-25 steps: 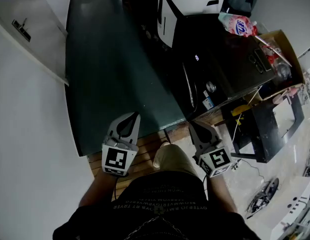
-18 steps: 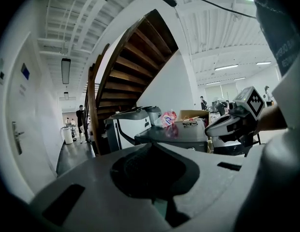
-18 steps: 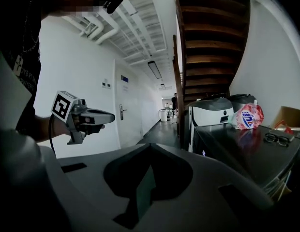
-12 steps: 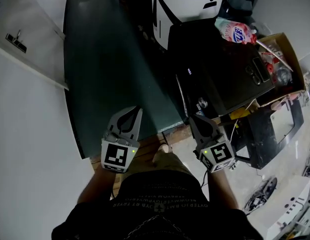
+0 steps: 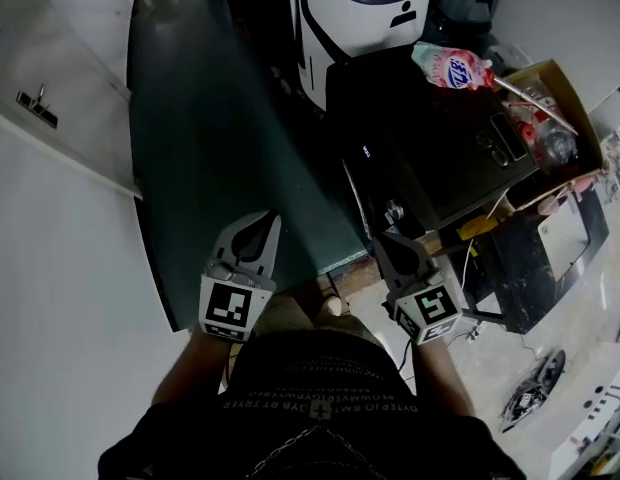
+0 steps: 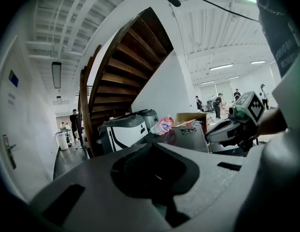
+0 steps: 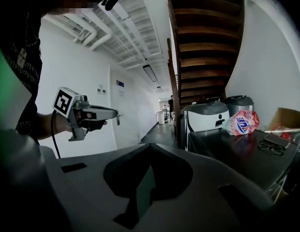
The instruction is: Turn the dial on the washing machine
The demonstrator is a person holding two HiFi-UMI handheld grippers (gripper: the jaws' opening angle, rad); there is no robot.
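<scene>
1. Hallway, head view: white wall (image 5: 60, 268) with a door handle (image 5: 35, 98) at far left; dark green floor (image 5: 210, 138) runs beside it.
2. Left gripper (image 5: 262, 224): held over the near edge of the green floor, marker cube toward the person. Its own view shows the jaws together with nothing between them, and a wooden staircase (image 6: 126, 62) ahead.
3. Right gripper (image 5: 383, 240): jaws likewise together and empty in its own view. It is level with the left one and well apart from it.
4. Washing machine (image 5: 440, 138): black, right of centre, seen from above. The dial (image 5: 393, 211), a silvery knob, sits on the front control strip, just beyond the right gripper's tip and apart from it. A small blue lit display (image 5: 366, 152) shows farther along the same strip.
5. On the machine's top: pink packet (image 5: 452, 68) at the back edge, and a pair of dark glasses (image 7: 272, 145). A white bin with a grey lid (image 5: 360, 8) stands behind.
6. Far right: open cardboard box (image 5: 562, 88), touching the machine's side.
</scene>
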